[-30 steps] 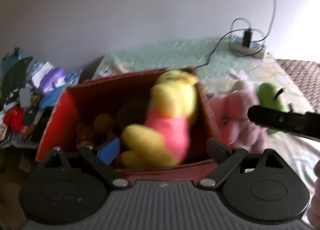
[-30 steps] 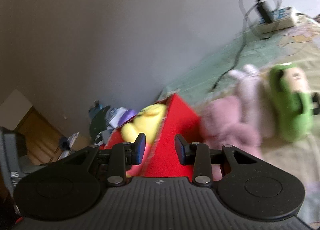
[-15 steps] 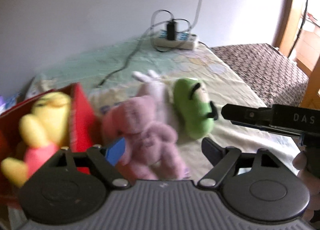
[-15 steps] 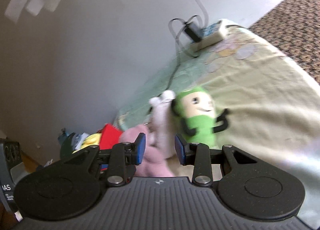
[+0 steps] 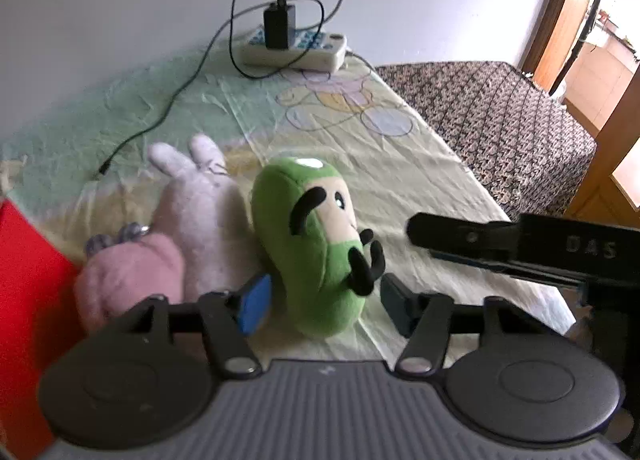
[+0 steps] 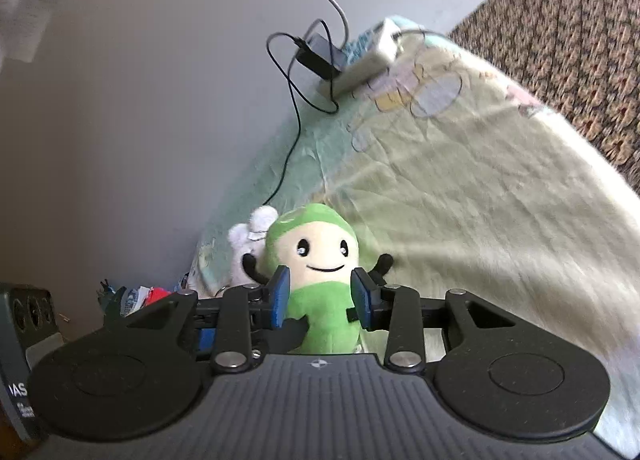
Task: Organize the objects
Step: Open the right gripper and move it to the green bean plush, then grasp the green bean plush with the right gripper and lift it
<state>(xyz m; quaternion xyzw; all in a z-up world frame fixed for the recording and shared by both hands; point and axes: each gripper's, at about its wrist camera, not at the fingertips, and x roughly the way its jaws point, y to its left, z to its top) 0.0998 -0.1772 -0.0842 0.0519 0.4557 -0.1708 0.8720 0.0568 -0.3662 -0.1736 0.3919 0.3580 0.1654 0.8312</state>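
We see green plush doll (image 5: 316, 244) lying on bed sheet (image 5: 400, 164), between spread fingers of left claw (image 5: 324, 304). Right claw (image 6: 320, 296) open, flanking doll's soft rounded body, not clamped.

Three plush toys are laid side by side on the bed (image 5: 420, 164); the bean doll (image 5: 316, 244) is flanked leftward by the rabbit (image 5: 200, 212); the power strip (image 5: 294, 50) is set behind.

3 plush toys lie on the bed: 1 green (image 5: 316, 248), 1 white (image 5: 200, 204), 1 pink (image 5: 128, 276). Behind the green toy sit 1 power strip (image 5: 294, 50) and 1 charger (image 5: 277, 26). 1 red box (image 5: 24, 300) stands beside the pink toy.
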